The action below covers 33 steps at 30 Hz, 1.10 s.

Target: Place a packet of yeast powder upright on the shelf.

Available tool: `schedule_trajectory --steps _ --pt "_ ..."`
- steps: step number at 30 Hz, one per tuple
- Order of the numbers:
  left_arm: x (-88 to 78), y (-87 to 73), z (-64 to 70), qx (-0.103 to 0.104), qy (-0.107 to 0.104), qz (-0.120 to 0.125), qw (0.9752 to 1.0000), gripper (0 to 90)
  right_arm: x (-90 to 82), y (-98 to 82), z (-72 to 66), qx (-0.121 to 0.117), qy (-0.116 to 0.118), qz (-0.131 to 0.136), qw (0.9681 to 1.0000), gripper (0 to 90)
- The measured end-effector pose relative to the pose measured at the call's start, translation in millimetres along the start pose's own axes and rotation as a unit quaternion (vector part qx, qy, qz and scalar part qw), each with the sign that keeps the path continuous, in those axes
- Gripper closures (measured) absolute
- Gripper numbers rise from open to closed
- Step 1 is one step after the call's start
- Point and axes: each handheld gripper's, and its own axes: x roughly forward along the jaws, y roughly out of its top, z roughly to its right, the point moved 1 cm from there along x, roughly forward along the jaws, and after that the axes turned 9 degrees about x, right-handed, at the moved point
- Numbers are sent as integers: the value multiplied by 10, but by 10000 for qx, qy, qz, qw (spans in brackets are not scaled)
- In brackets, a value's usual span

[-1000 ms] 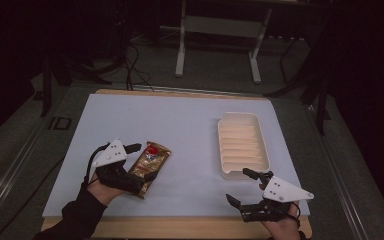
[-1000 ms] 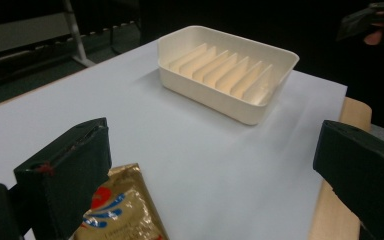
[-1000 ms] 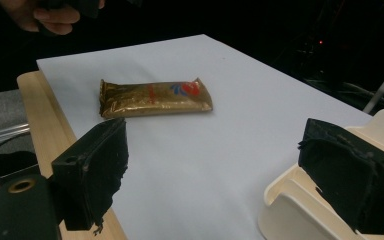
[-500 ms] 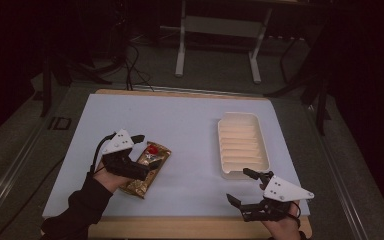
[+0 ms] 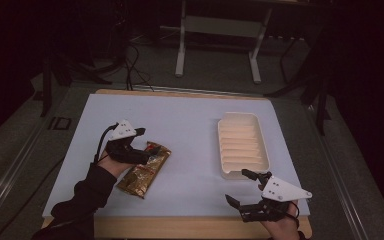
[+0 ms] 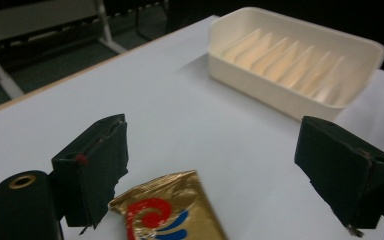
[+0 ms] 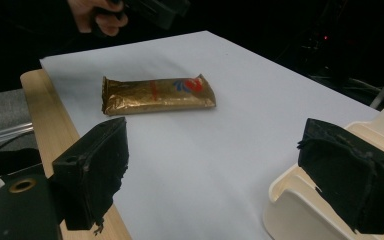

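Gold-wrapped snack bar (image 5: 145, 170) lies flat on the pale sheet at the left, its end between the left gripper (image 5: 140, 145), whose jaws have just been narrowing, apparently not yet pressing it. Farther right sits the cream tray (image 5: 260, 165); the right gripper (image 5: 242, 187) hangs wide, empty.

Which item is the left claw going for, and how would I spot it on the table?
Start at the pale sheet covering the table, then look to its near left part, away from the cream ribbed tray on the right. There a gold foil snack packet lies flat, its end between the jaws of the left claw, which have just been closing. Its shiny gold wrapper with a red and blue mark sets it apart.
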Motion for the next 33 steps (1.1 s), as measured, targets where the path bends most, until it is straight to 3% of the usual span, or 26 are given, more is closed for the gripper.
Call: schedule_trajectory --steps 1,8,12,19,28,33 --pt "30 -30 -19 24 -67 10 10000 201 0 0 1 -15 -12 -2 10000 125" --pt "185 -175 -133 -32 82 -205 9998 281 1 -3 -5 -30 3 -2 10000 126" --pt "272 -250 -206 -166 142 -277 9994 316 5 -7 -6 -17 -8 -16 10000 126" --pt "376 -385 -309 -460 176 -291 9984 339 20 -19 -3 31 68 -69 9999 126" --pt "496 -510 -397 -526 326 -568 9965 368 30 -29 3 44 46 -94 9999 126" --pt "540 -556 -442 -671 257 -609 9956 368 41 -37 8 73 60 -126 9999 126"
